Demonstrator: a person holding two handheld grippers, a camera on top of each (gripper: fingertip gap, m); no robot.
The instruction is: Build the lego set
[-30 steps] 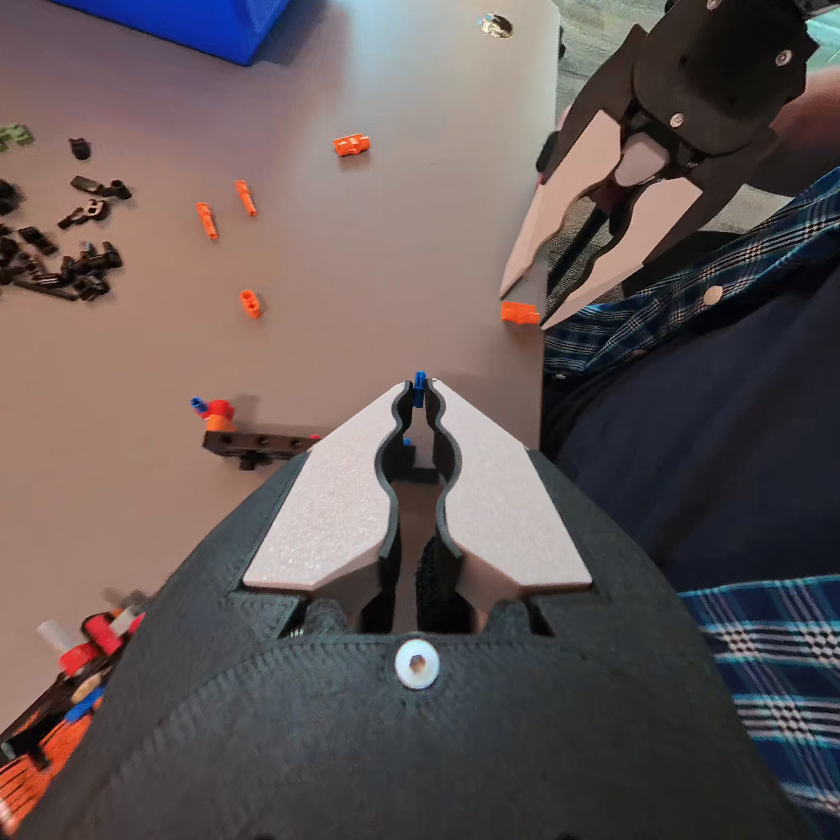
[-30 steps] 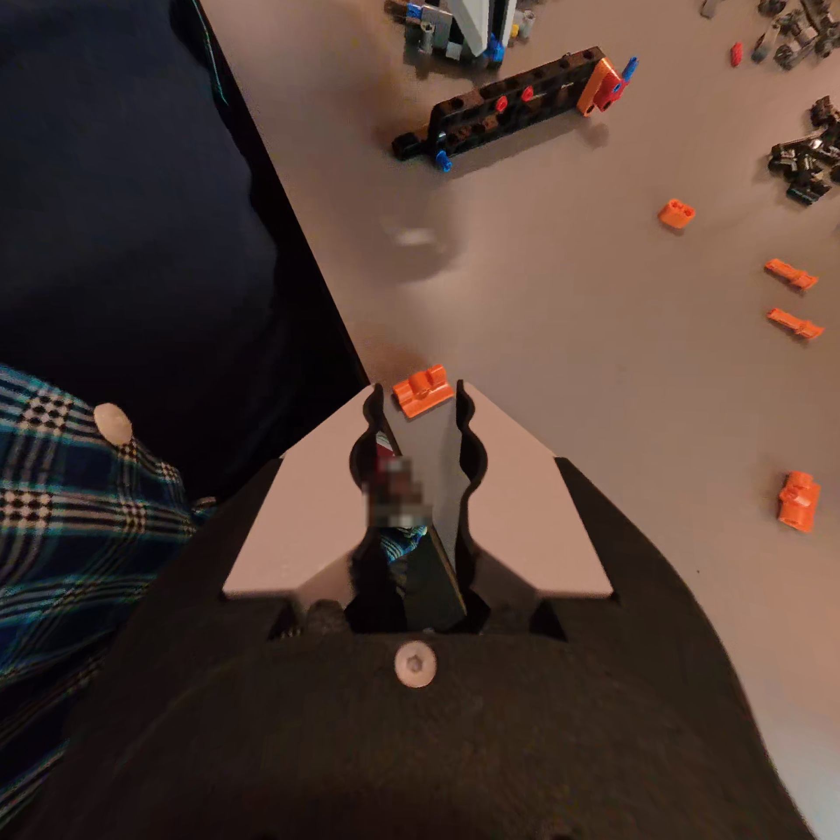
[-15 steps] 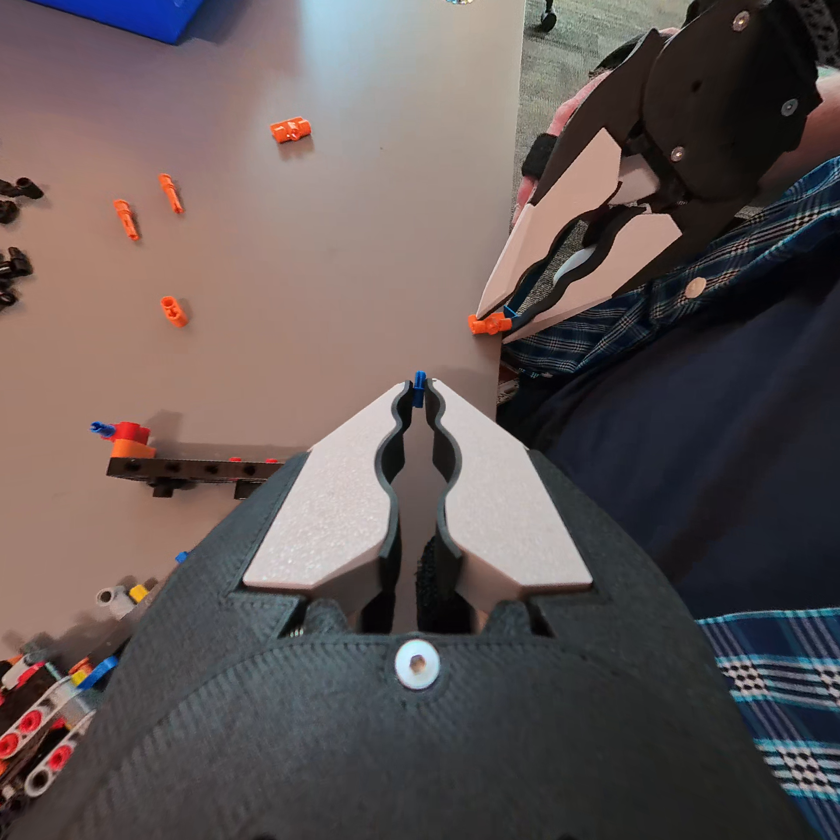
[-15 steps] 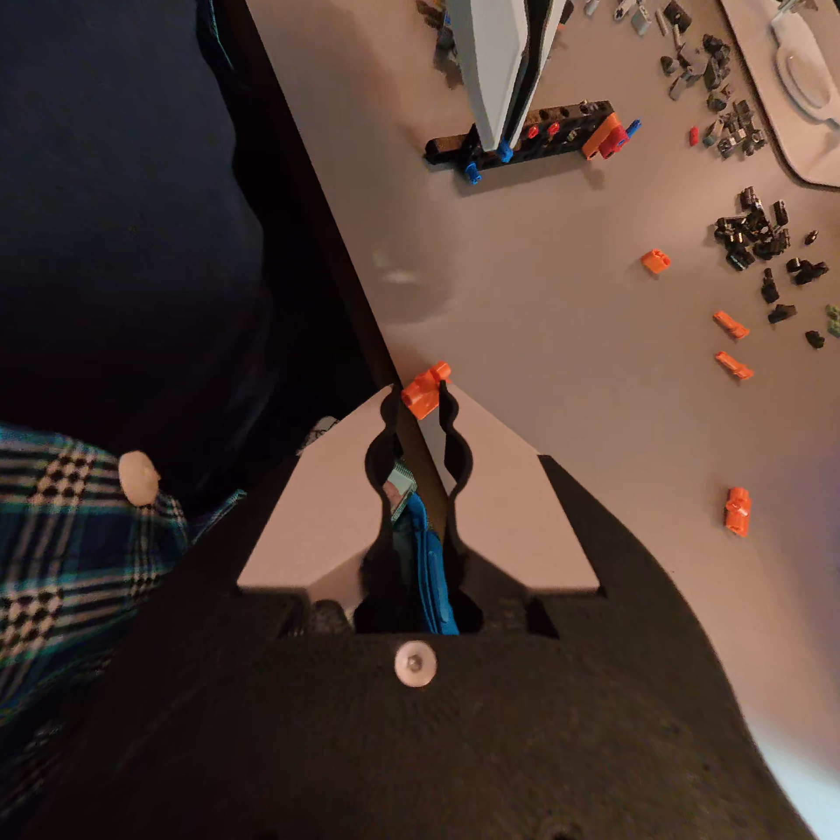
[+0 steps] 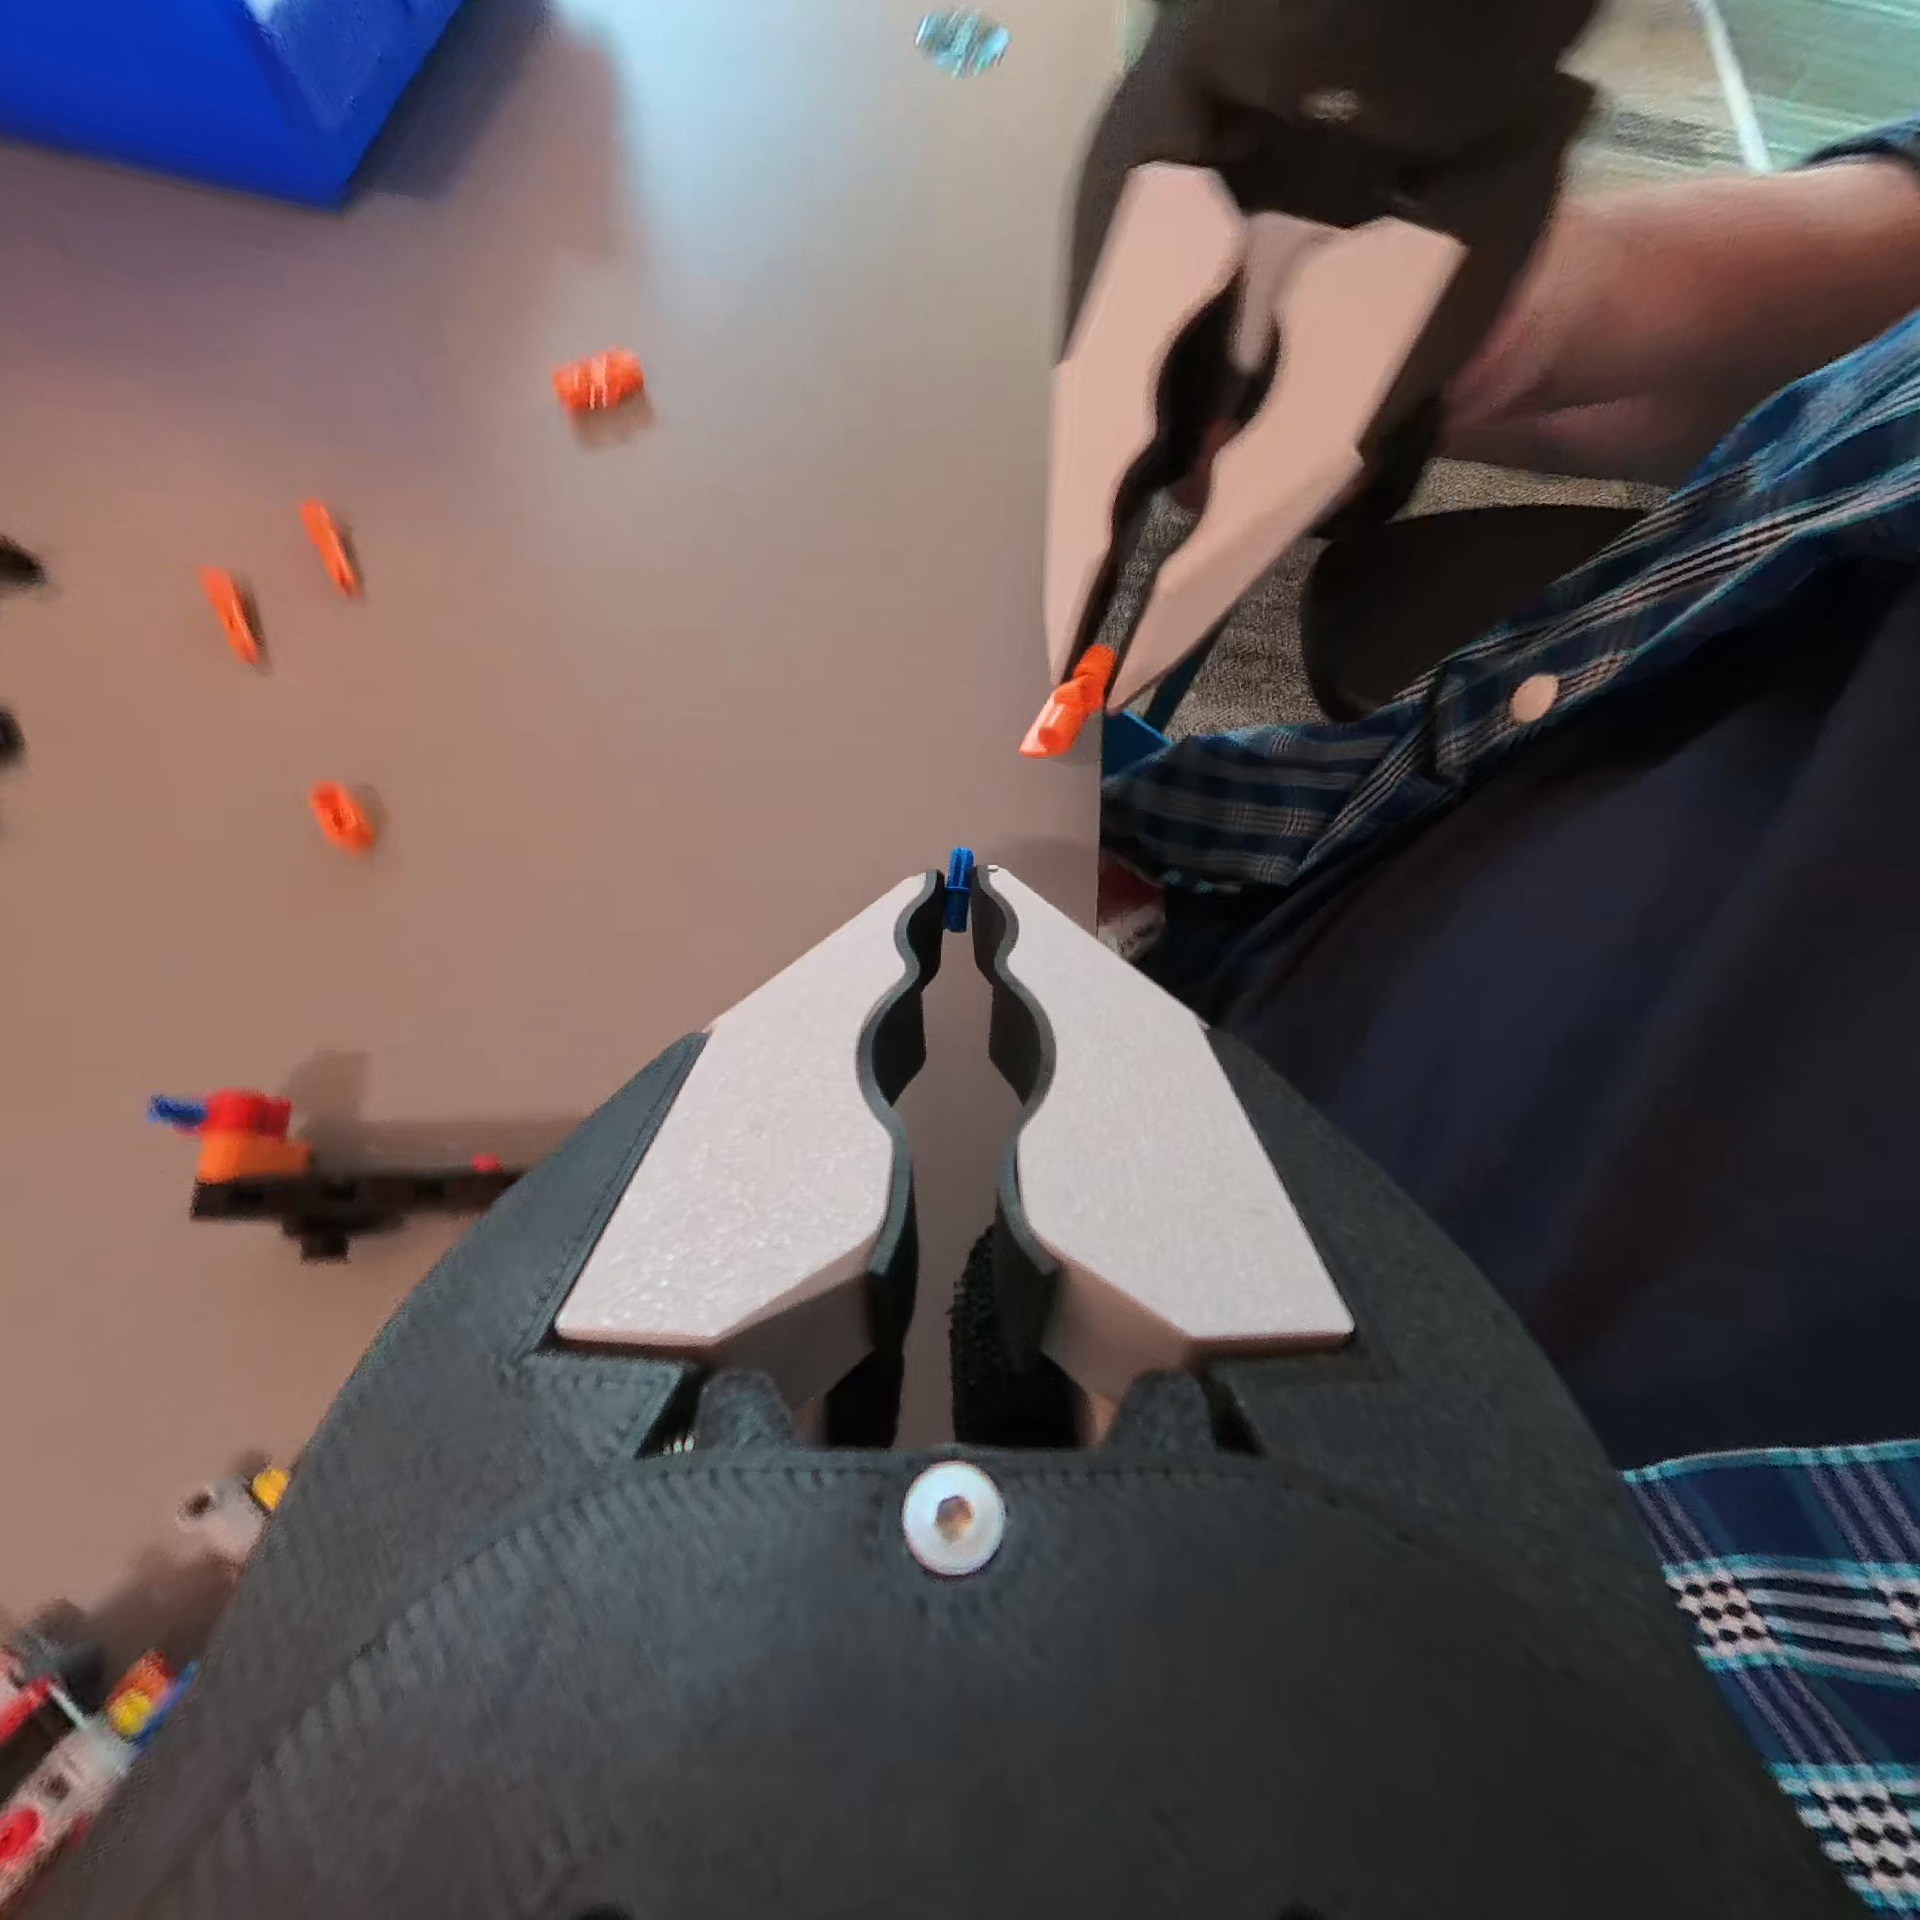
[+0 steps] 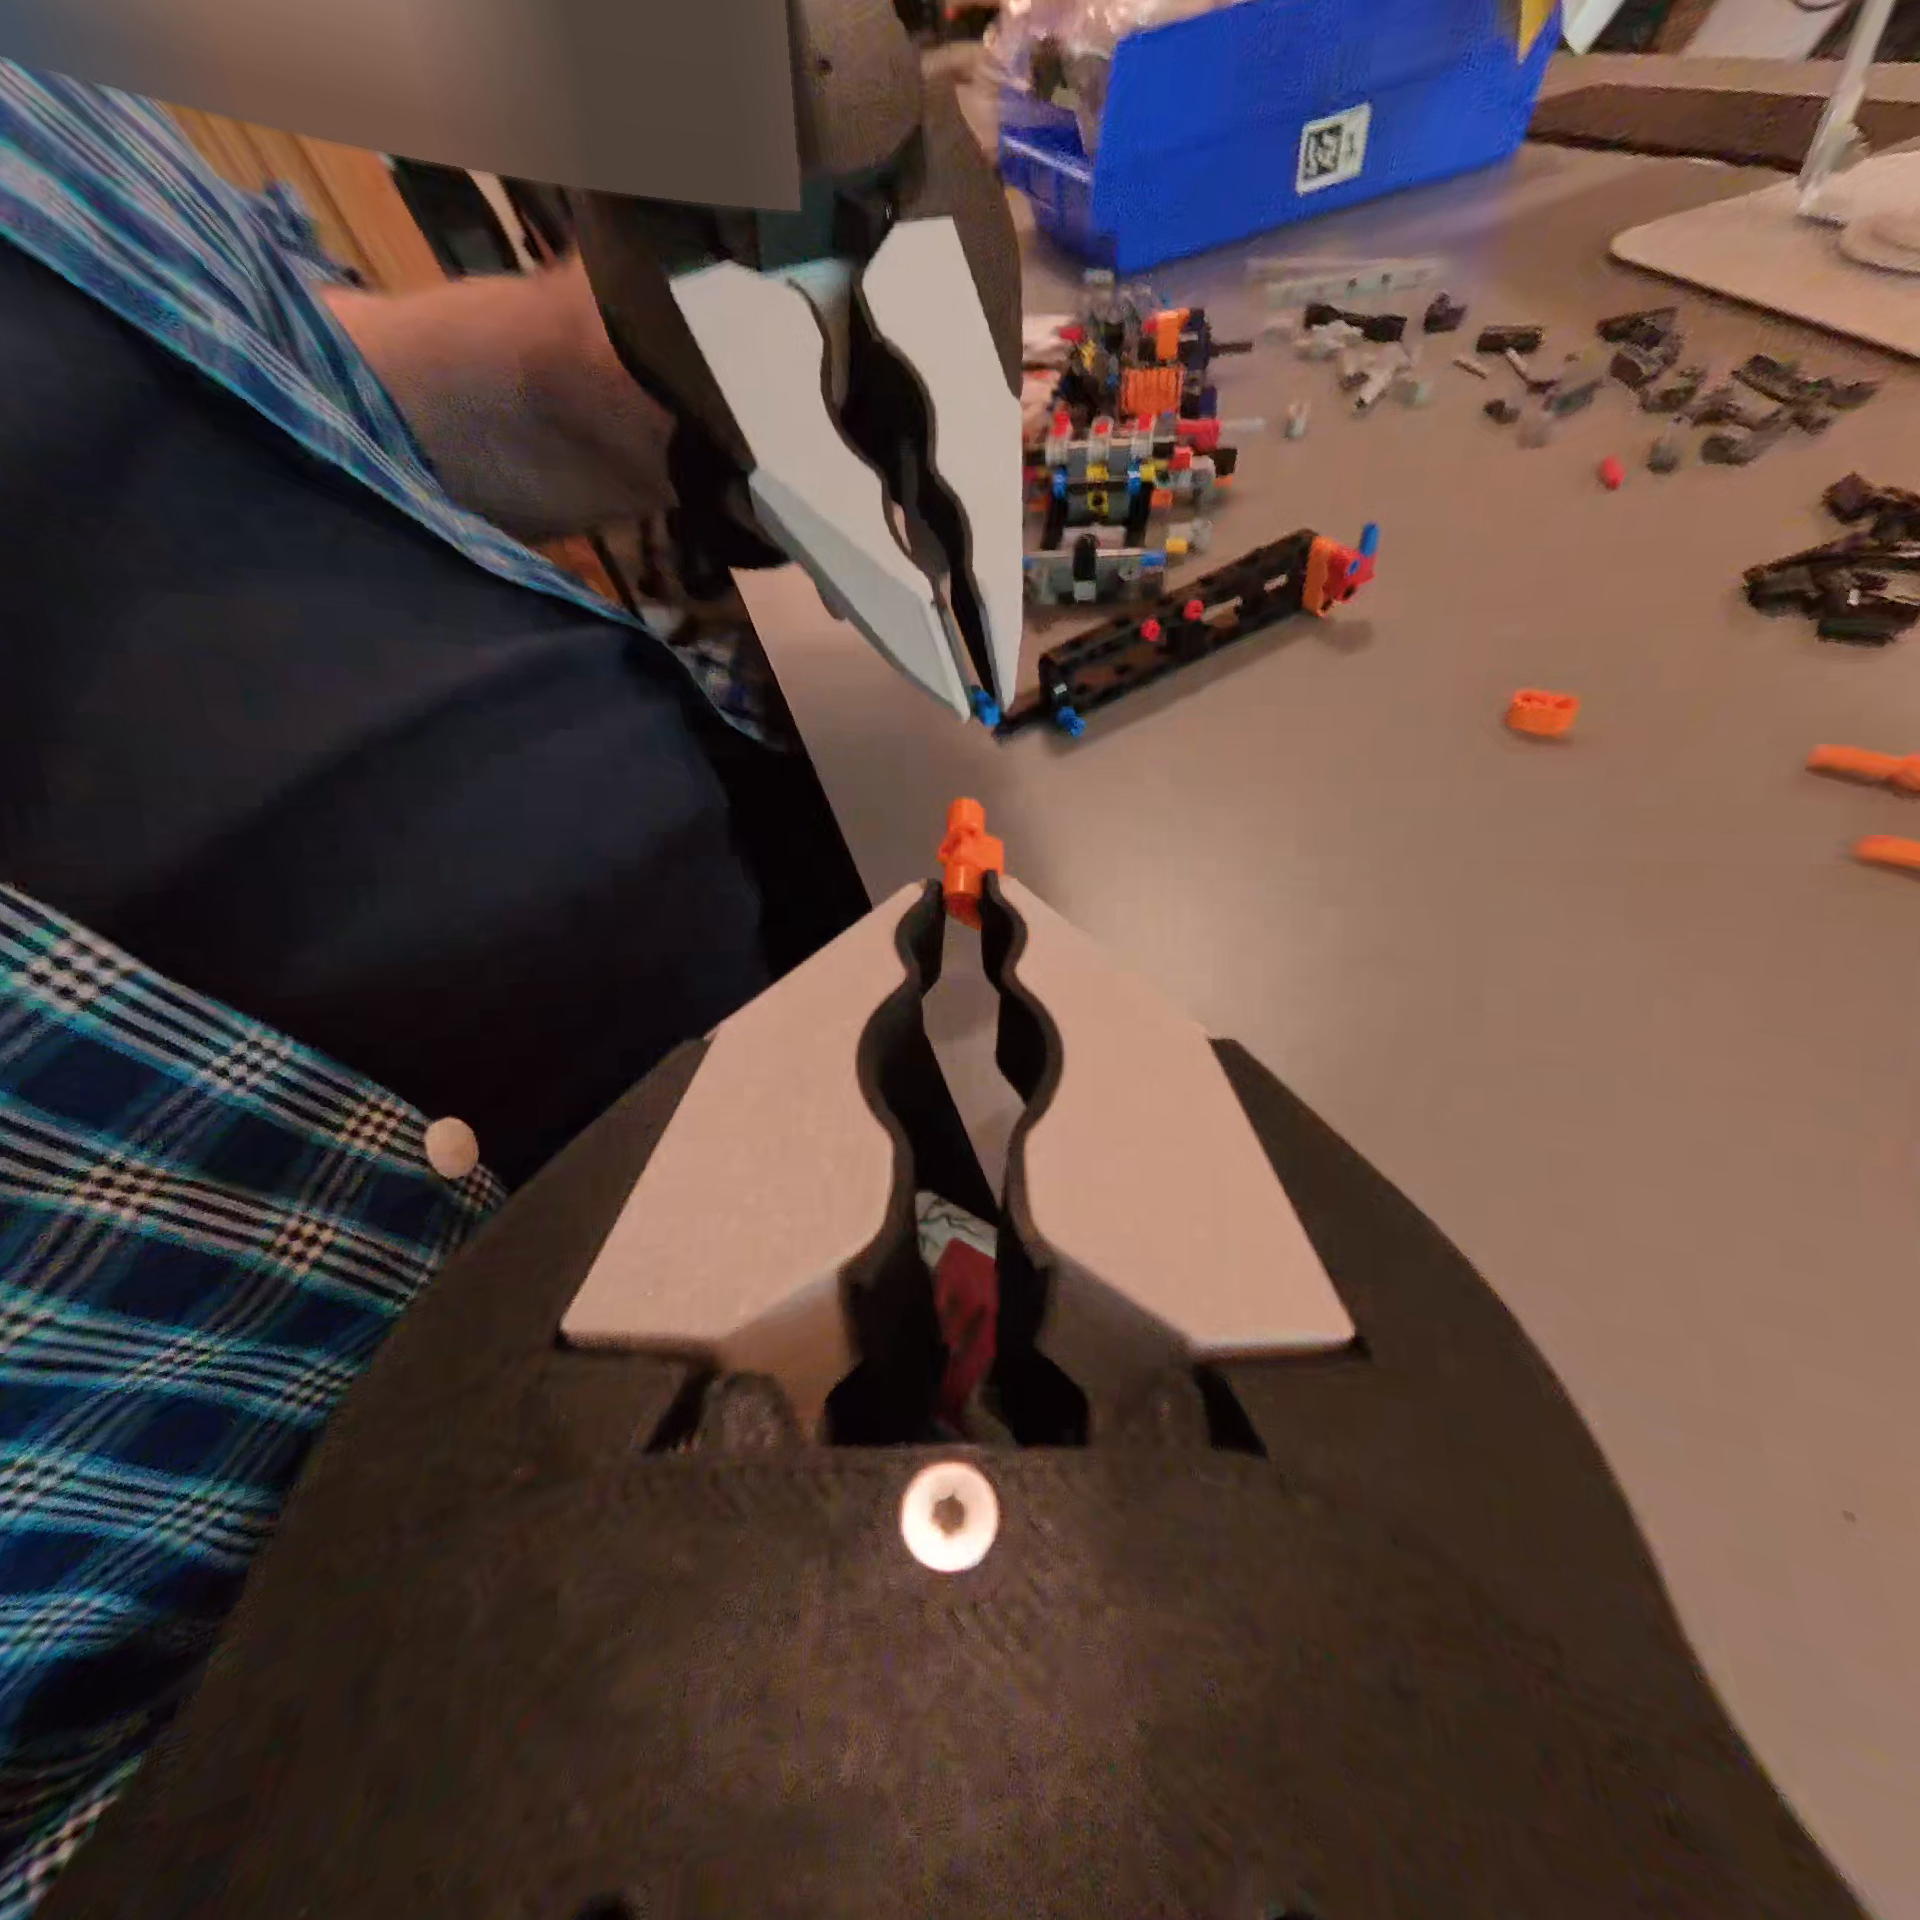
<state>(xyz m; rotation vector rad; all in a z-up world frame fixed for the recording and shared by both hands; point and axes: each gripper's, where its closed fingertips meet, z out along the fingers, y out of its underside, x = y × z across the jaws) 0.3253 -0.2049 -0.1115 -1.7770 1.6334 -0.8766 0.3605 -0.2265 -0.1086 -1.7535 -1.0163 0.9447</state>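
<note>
1. The left hand-held gripper (image 5: 958, 891) is clamped on a small blue pin (image 5: 957, 896) above the tabletop (image 5: 623, 727) edge.
2. At its one o'clock, the right hand-held gripper (image 6: 966, 891) pinches an orange connector (image 6: 966, 854).
3. A black beam (image 6: 1174, 629) lies at the right gripper's twelve o'clock.

This looks like an office or lab work area: a plain grey counter (image 6: 1455, 1039) stands over grey carpet (image 5: 1236, 623), a blue parts bin (image 6: 1299, 135) (with a square code sticker) sits at its far end, and loose lego bits (image 6: 1662, 374) lie sorted in small piles.
</note>
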